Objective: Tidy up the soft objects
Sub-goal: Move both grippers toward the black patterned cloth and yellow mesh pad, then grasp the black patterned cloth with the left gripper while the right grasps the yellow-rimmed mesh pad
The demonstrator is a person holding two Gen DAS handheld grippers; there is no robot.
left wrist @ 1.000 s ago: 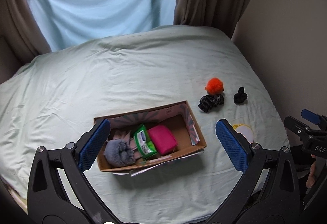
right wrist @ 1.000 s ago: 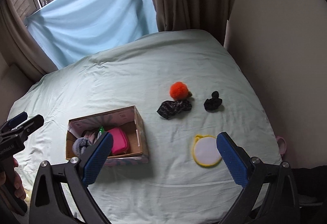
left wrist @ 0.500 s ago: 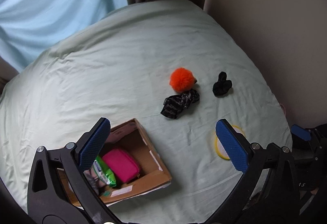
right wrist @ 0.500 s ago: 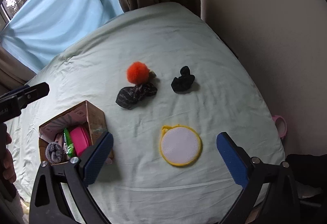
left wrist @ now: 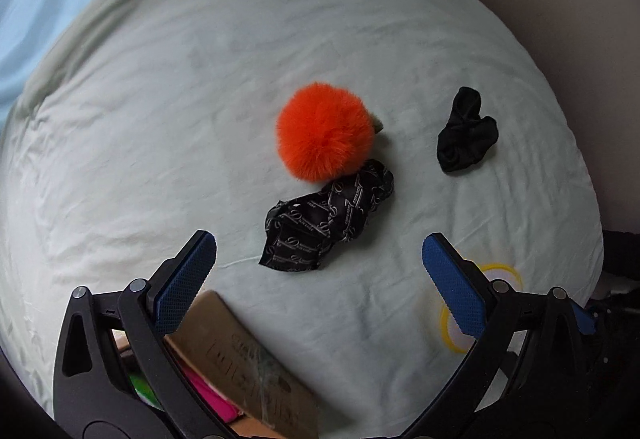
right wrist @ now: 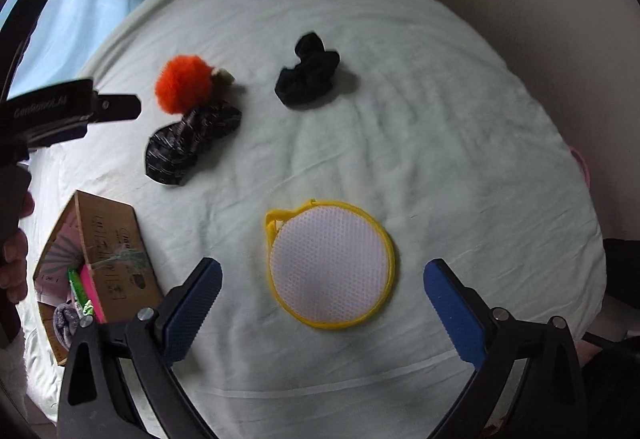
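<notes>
- Left wrist view: the left tongs hang wide open over the bed, blue pads well apart and nothing between them.
- Just beyond the tips lies the black patterned cloth, crumpled, its far end touching the orange pom-pom.
- The black scrunchie sits to the right, apart from both.
- Low left, the cardboard box peeks out behind the left finger; something pink and a sliver of green show inside, mostly hidden.
- Right wrist view: the right tongs are spread wide as well, empty, framing the yellow-rimmed mesh pad that lies flat on the sheet.
- Pom-pom, cloth and scrunchie lie farther up the bed.
- The box sits at left holding pink, green and what may be a grey furry item; blurry there.
- A hand grips the other tool's handle at the left edge.
</notes>
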